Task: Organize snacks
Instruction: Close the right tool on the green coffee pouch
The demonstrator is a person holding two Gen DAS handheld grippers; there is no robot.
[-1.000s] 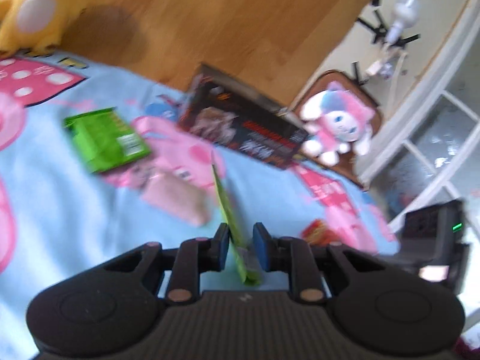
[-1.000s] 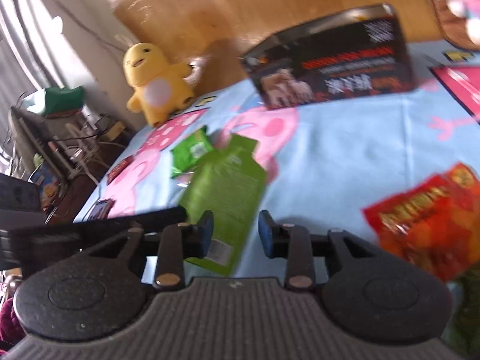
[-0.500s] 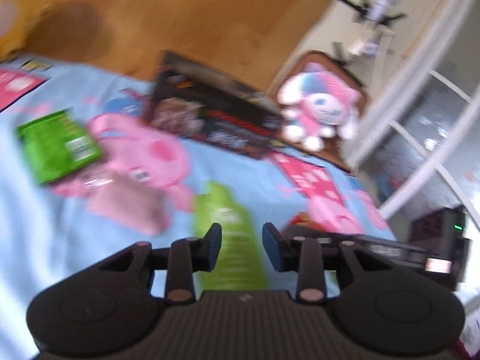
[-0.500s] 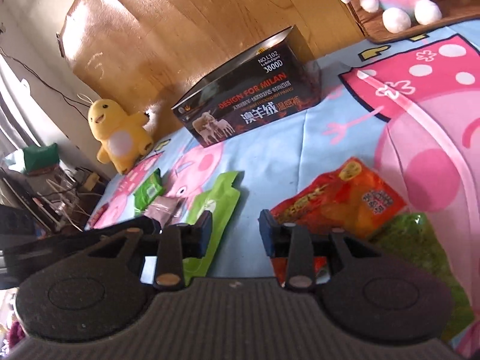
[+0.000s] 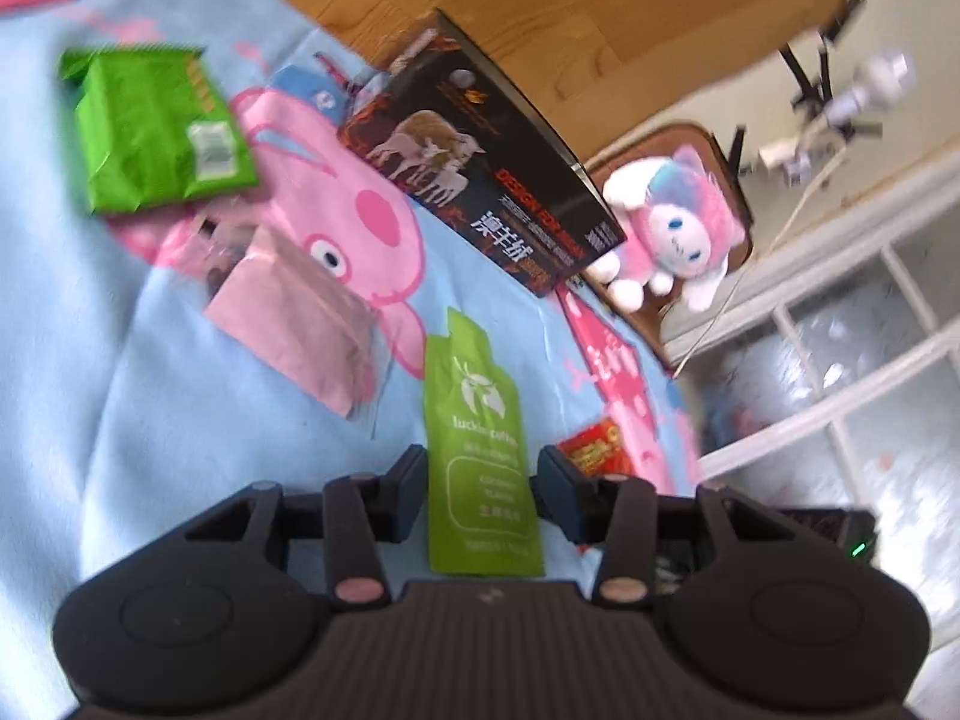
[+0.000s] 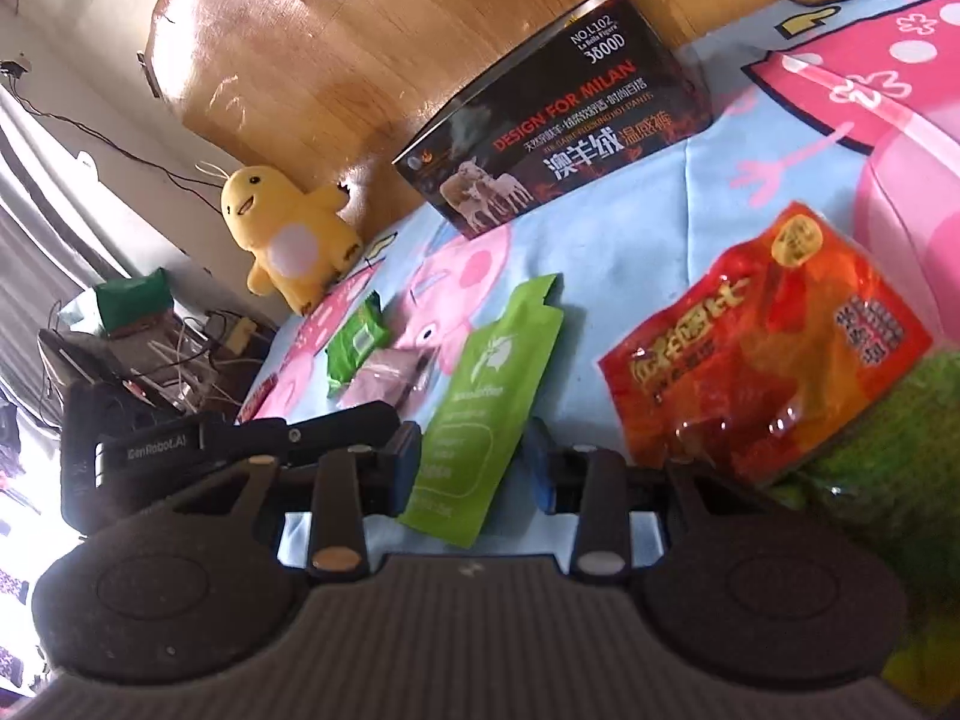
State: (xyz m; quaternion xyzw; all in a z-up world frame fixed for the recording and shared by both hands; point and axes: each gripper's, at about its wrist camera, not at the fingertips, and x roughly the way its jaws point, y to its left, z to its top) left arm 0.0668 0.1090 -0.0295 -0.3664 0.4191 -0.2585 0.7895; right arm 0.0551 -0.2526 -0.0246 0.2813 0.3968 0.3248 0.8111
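The flat lime-green foil pouch (image 5: 480, 468) lies on the bed between the left gripper's (image 5: 483, 495) just-opened, spread jaws, released; the right gripper (image 6: 474, 468) is spread too.

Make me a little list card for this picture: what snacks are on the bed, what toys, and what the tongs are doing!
surface: blue cartoon blanket
snacks: light green pouch, green packet, pink packet, red bag
box: dark box, at the blanket's far edge
toys: yellow plush, pink-white plush
left tongs: just opened, light green pouch lying flat between them, not gripped
right tongs: open, holding nothing
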